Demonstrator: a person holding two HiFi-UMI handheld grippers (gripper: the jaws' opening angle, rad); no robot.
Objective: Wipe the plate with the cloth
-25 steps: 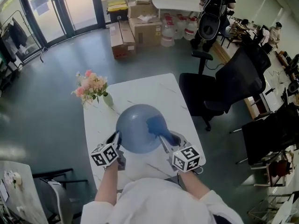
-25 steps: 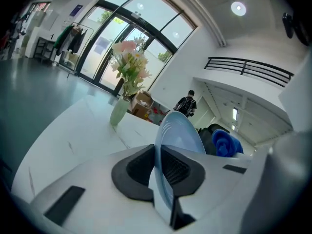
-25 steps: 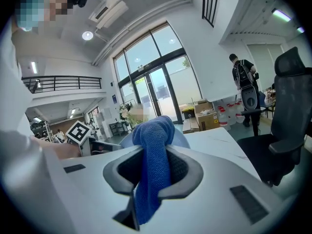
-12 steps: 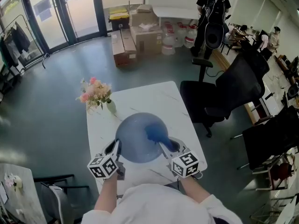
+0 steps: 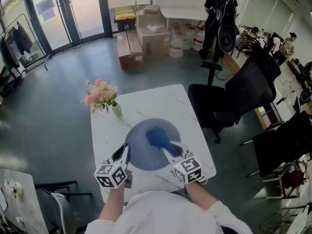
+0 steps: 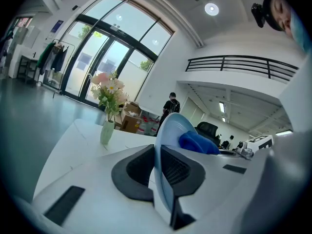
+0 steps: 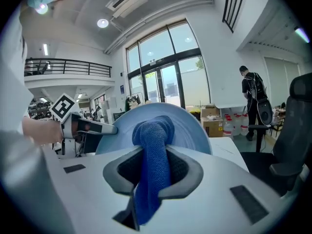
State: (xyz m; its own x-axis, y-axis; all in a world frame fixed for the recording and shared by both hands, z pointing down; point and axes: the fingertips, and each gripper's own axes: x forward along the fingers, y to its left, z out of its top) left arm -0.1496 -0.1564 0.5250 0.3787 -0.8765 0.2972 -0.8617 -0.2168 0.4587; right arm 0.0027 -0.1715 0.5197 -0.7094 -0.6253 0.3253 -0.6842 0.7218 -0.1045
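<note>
Blue cloth: the dark blue fuzzy cloth (image 7: pixel 153 135) was pinched tight in the right gripper (image 7: pixel 151 165), and its front end touched the face of the plate.
Plate: the round pale blue plate (image 5: pixel 141 152) was up off the table, tipped on its edge, with its face turned to the cloth.
Left gripper: the left gripper (image 6: pixel 157 165) was squeezed onto the plate's rim and held it up.
How far: the wiping looked like it was going on. The cloth sat near the middle, so the outer parts may be left. I could not tell which bits were clean.
Table: a white marble-look table (image 5: pixel 105 130) was under both grippers.
Flowers: a small green vase of pink flowers (image 5: pixel 101 97) stood at the far left corner, well apart from the plate.
Chair: a black office chair (image 5: pixel 229 101) stood just beside the table's right side.
In the way: nothing sat between the cloth and the plate.
Far off: brown cardboard boxes (image 5: pixel 146 33) and a standing person with a backpack (image 5: pixel 219 9) were well apart.
</note>
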